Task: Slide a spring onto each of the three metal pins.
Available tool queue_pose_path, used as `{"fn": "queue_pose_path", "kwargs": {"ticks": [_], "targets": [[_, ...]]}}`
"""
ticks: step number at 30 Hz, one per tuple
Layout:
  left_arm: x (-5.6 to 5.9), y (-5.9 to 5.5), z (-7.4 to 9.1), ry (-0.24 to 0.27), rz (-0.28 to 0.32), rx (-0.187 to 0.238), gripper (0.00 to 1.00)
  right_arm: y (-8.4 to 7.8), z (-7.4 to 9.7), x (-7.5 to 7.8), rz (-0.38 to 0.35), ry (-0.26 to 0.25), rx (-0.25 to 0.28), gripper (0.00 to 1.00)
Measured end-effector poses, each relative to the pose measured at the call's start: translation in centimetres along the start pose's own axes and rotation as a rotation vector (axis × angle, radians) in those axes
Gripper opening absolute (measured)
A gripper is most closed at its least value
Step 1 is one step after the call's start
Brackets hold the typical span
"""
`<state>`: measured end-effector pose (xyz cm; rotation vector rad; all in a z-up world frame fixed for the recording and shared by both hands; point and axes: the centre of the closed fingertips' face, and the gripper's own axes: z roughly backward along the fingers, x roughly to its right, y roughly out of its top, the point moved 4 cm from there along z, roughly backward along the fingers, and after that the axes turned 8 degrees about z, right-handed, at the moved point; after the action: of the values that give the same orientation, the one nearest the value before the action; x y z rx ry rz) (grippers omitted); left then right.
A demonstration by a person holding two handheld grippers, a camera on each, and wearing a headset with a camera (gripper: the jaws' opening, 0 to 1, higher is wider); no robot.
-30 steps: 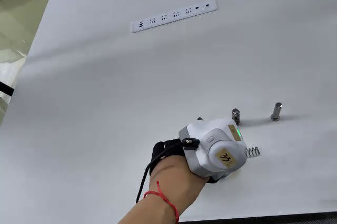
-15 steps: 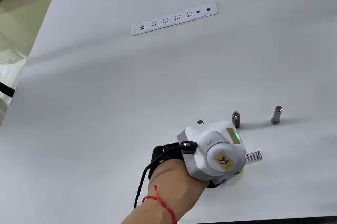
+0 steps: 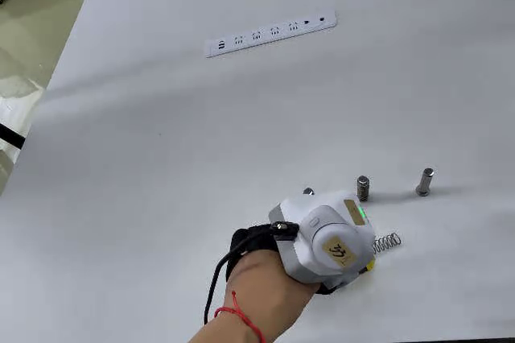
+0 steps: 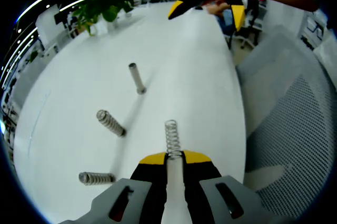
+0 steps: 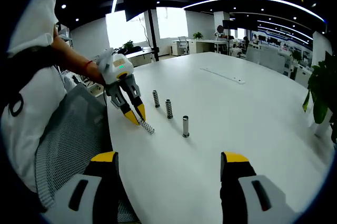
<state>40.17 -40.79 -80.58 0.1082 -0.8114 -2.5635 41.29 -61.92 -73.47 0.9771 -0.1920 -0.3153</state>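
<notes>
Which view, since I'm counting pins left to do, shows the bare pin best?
The left gripper view: the bare pin appears largest there, unobstructed and plainly springless along its whole length. The head view shows it small, at the right; the right gripper view shows it upright but small too.

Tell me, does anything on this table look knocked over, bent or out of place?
Nothing stands out. The three pins stand upright on the table: the first sprung pin, the second sprung pin and the bare pin. The loose spring sits straight in the left gripper.
</notes>
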Motion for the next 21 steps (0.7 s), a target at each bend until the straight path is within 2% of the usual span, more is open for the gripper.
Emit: {"fn": "queue_pose_path", "kwargs": {"ticks": [10, 15, 21], "targets": [[0.2, 0.5, 0.5, -0.008, 0.018, 0.036, 0.10, 0.3, 0.0, -0.1, 0.003, 0.002, 0.002, 0.80], [0.4, 1.1, 1.3, -0.013, 0.031, 0.079, 0.10, 1.0, 0.2, -0.1, 0.009, 0.006, 0.008, 0.79], [0.7, 2.3, 3.0, -0.021, 0.059, 0.166, 0.10, 2.8, -0.1, -0.4, 0.010, 0.036, 0.035, 0.76]]}}
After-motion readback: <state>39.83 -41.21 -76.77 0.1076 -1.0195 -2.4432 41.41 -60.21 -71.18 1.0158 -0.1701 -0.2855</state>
